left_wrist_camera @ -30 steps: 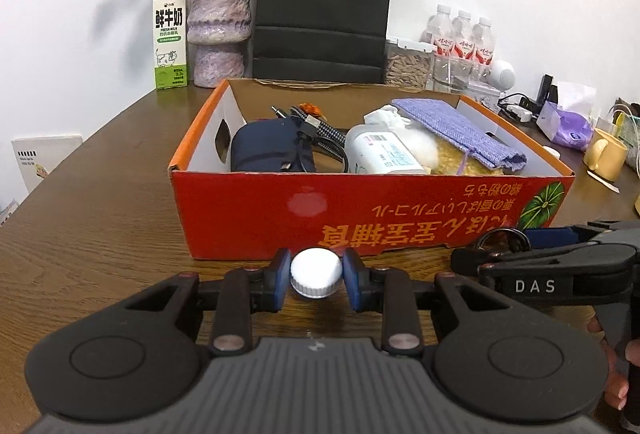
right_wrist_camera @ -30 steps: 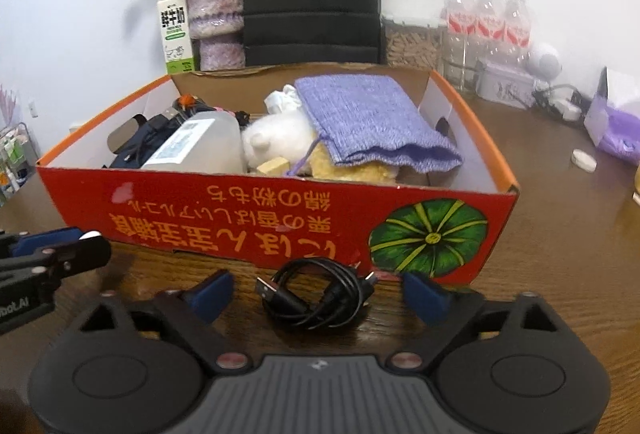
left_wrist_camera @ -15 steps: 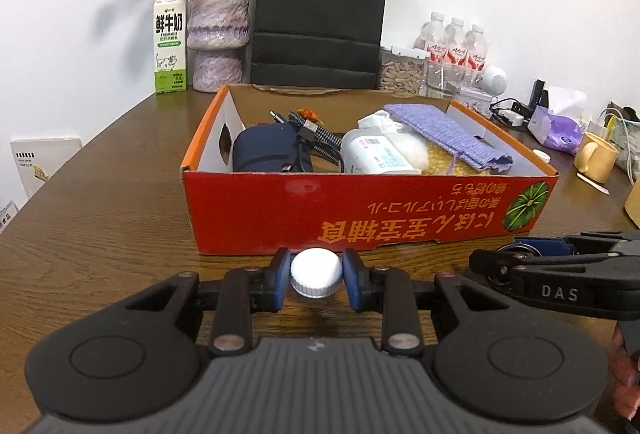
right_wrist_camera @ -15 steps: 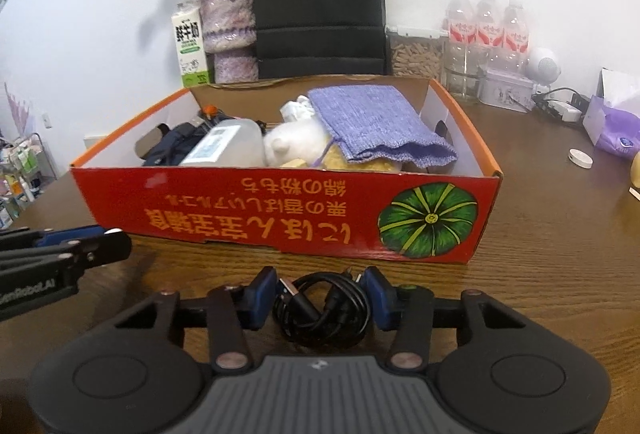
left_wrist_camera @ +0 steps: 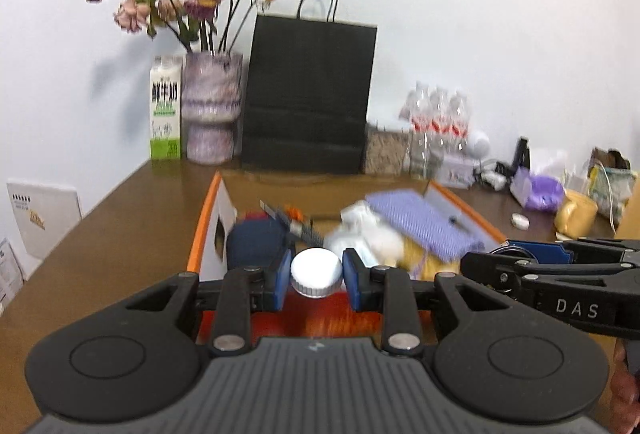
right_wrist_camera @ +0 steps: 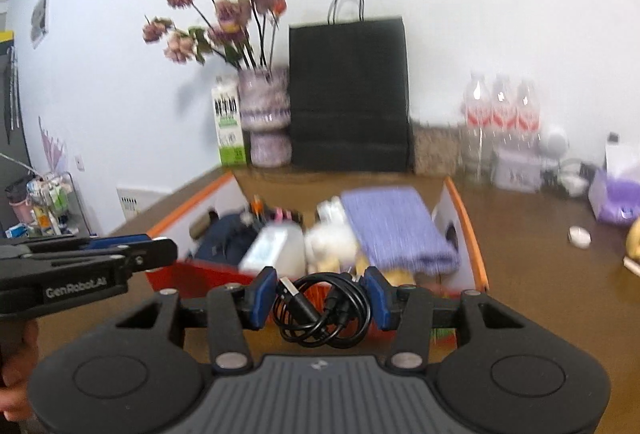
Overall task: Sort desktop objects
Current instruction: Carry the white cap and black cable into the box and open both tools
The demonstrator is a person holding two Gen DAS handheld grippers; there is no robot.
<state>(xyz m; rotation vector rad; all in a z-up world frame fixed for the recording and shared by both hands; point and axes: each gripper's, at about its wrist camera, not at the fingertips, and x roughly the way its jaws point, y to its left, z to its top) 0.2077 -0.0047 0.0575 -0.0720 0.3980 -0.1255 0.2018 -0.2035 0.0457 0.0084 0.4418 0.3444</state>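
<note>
My left gripper (left_wrist_camera: 316, 274) is shut on a white ribbed bottle cap (left_wrist_camera: 316, 272), held above the near wall of the red cardboard box (left_wrist_camera: 208, 218). My right gripper (right_wrist_camera: 320, 298) is shut on a coiled black USB cable (right_wrist_camera: 324, 308), lifted over the same box's (right_wrist_camera: 466, 230) front edge. The box holds a navy pouch (left_wrist_camera: 256, 240), a white bottle (right_wrist_camera: 276, 248), a white plush (right_wrist_camera: 332, 244) and a purple cloth (right_wrist_camera: 394, 226). Each gripper shows at the side of the other's view, the right one (left_wrist_camera: 552, 266) level with the left.
Along the back wall stand a milk carton (left_wrist_camera: 165, 106), a vase of dried flowers (left_wrist_camera: 211, 106), a black paper bag (left_wrist_camera: 308, 94) and water bottles (left_wrist_camera: 438, 118). A small white cap (right_wrist_camera: 580, 236), a purple tissue pack (right_wrist_camera: 616, 200) and clutter lie on the table's right.
Both grippers rose from the table to above the box's front wall. The right gripper closed on the black cable and lifted it; the left kept its hold on the white cap.
</note>
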